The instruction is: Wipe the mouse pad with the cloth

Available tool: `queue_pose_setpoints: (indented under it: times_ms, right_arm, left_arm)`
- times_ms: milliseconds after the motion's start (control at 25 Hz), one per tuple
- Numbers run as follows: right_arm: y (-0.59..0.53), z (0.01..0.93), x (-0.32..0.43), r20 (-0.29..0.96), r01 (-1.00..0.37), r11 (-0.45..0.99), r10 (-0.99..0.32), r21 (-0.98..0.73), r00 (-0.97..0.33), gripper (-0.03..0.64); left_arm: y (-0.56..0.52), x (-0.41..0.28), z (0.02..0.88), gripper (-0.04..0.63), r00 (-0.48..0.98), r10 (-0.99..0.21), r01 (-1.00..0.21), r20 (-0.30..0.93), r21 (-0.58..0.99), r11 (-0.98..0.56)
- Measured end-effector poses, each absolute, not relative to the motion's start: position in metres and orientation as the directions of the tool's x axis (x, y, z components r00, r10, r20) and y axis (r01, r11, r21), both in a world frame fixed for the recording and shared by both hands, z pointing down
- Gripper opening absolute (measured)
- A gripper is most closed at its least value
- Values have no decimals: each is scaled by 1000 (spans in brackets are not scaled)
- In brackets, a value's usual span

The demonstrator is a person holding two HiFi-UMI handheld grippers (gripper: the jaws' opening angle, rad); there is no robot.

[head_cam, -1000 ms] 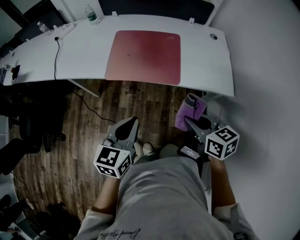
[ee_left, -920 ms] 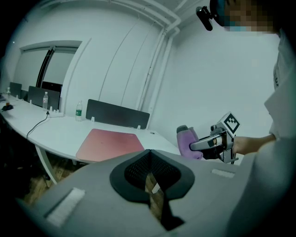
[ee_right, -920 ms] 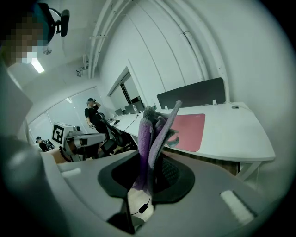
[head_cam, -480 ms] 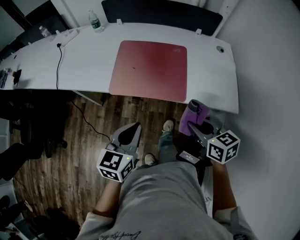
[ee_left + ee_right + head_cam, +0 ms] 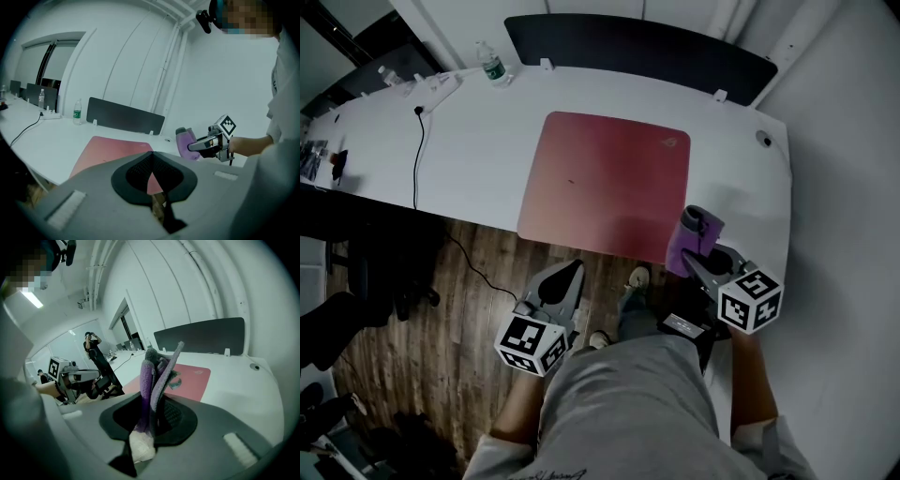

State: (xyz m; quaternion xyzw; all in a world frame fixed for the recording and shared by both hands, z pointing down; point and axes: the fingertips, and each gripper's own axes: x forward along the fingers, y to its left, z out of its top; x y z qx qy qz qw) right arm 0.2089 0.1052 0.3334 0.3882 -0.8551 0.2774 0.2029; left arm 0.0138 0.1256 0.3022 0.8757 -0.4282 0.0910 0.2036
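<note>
Right gripper (image 5: pixel 154 394) jaws clamped on the purple cloth (image 5: pixel 151 376). The cloth stands bunched up out of the jaws, with a pale end below them. In the head view the cloth sits at the near right corner of the red mouse pad (image 5: pixel 605 183), which lies flat on the white desk (image 5: pixel 469 141). Contact with the pad can't be told. Left gripper (image 5: pixel 151 158) jaws together, nothing in them, off the desk's near edge. Pad's corner logo (image 5: pixel 675 142) and the bottle (image 5: pixel 492 64) label are too small to read.
</note>
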Motion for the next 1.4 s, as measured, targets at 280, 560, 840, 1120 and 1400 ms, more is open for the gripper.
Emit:
queue_pose_setpoints:
  times_ms: [280, 560, 840, 1120, 1400]
  right_arm:
    - [35, 333, 240, 581, -764, 569, -525, -303, -622, 89]
    - [-5, 338, 263, 595, -746, 604, -501, -280, -628, 89]
    - [-28, 344, 284, 649, -741, 643, -481, -195, -589, 89]
    - [-54, 354, 277, 665, -741, 643, -470, -192, -580, 89]
    - [-88, 367, 264, 737, -755, 651, -469, -84, -486, 89]
  left_arm:
    - [58, 39, 300, 20, 585, -727, -811, 359, 272, -519]
    - [18, 66, 300, 20, 569, -732, -822, 374, 262, -505]
    - [-7, 97, 295, 20, 597, -709, -802, 375, 259, -539]
    - [-27, 92, 299, 20, 606, -696, -795, 385, 268, -544]
    - [-50, 74, 318, 20, 643, -648, -765, 409, 292, -574]
